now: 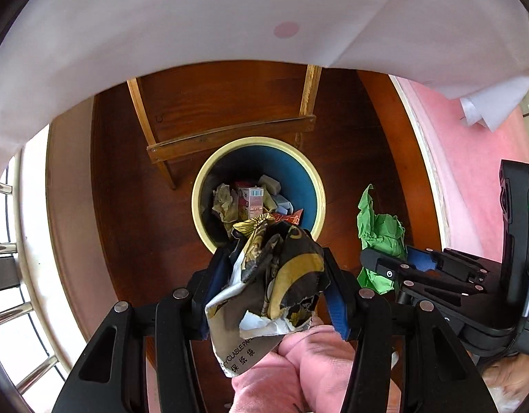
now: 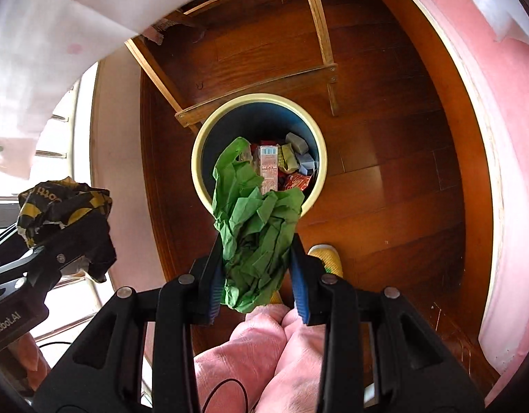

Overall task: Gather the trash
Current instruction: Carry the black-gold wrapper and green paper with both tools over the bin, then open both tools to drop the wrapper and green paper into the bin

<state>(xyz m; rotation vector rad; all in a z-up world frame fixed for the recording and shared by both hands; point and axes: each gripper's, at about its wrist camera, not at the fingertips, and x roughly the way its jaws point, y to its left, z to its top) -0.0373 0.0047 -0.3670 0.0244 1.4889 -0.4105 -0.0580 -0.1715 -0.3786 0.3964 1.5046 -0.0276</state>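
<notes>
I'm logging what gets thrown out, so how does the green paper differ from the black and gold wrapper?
The green paper is one plain colour; the black and gold wrapper is printed, with text and torn white edges. The green paper sits in the right gripper, the wrapper in the left gripper. Both are crumpled, clamped between fingers, and held above the bin.

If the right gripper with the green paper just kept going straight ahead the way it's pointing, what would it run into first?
Most likely the open trash bin on the wooden floor. The right gripper, shut on the crumpled green paper, points down at its mouth, and nothing shows between them. It would probably meet the trash inside, though depth is hard to judge.
</notes>
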